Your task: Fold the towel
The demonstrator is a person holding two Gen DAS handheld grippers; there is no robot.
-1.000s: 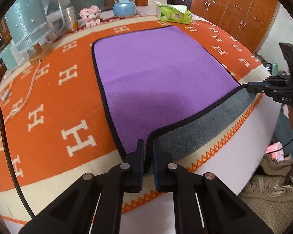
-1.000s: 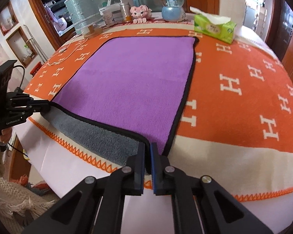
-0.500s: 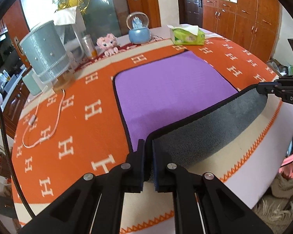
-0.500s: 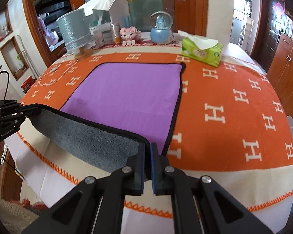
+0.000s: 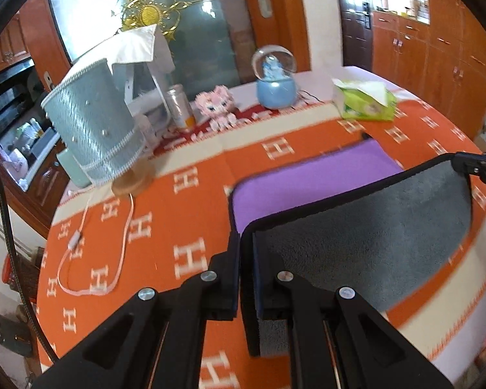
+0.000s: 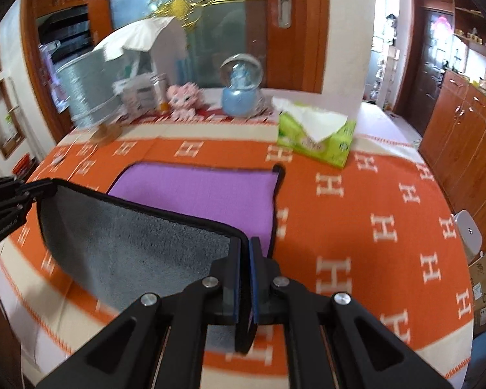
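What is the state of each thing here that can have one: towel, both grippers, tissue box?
towel: near edge lifted, grey underside showing, far part flat on the tablecloth
left gripper: shut on a towel corner
right gripper: shut on the other corner
tissue box: open, a tissue sticking out

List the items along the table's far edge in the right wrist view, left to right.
Silver-grey lampshade → pink plush toy → blue snow globe → green tissue box.

Left tongs clamped tight; right tongs likewise, both raised.
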